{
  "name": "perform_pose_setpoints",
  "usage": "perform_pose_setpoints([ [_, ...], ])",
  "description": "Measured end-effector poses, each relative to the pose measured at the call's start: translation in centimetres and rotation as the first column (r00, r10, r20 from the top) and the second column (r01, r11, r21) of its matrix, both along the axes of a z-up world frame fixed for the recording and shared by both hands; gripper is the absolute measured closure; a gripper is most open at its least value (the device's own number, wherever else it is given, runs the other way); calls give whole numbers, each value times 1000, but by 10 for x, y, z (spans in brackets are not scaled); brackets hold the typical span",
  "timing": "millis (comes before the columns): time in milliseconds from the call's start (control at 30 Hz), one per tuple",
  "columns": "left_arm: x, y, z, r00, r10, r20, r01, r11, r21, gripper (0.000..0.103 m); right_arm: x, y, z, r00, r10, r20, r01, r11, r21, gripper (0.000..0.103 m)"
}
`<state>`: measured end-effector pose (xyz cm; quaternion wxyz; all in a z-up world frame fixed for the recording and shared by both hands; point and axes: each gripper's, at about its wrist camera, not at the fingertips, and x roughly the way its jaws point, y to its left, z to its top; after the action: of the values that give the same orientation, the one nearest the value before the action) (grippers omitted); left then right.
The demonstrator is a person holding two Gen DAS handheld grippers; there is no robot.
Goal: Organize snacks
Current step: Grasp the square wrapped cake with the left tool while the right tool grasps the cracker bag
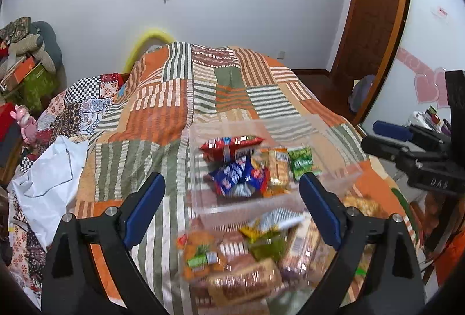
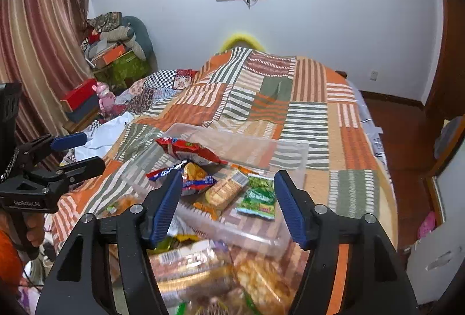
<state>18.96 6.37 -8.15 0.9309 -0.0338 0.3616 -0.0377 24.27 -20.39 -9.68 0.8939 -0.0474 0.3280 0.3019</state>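
Right wrist view showed the clear bin [image 2: 261, 148] partly filled, a pile of snacks [image 2: 221, 271] left; both the right tool [image 2: 231, 207] and left tool [image 1: 232, 210] gaped empty.

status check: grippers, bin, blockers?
Left gripper open, empty. Right gripper open, empty. Clear bin on quilt, part-filled; loose snack pile outside it. Nothing blocking.

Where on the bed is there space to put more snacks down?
The striped quilt is bare beyond the clear plastic bin, toward the wall, and to the bin's right. The bin's far right end is bare too. It is crowded near the cameras, where the loose snack pile lies.
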Motion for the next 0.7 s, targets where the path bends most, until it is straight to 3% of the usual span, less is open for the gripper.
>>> perform_pose_setpoints([
  [267, -38, -6, -22, 999, 1, -47, -1, 1000, -1, 5, -32, -21, -15, 1000, -27, 3, 27, 1000, -10, 32],
  [533, -63, -16, -52, 995, 18, -97, -18, 1000, 1, 5, -54, -39, -51, 992, -91, -86, 89, 996, -28, 32],
  [700, -70, -14, -71, 990, 42, -137, -48, 998, -45, 5, -62, -50, -76, 979, -125, -163, 123, 992, -26, 32],
])
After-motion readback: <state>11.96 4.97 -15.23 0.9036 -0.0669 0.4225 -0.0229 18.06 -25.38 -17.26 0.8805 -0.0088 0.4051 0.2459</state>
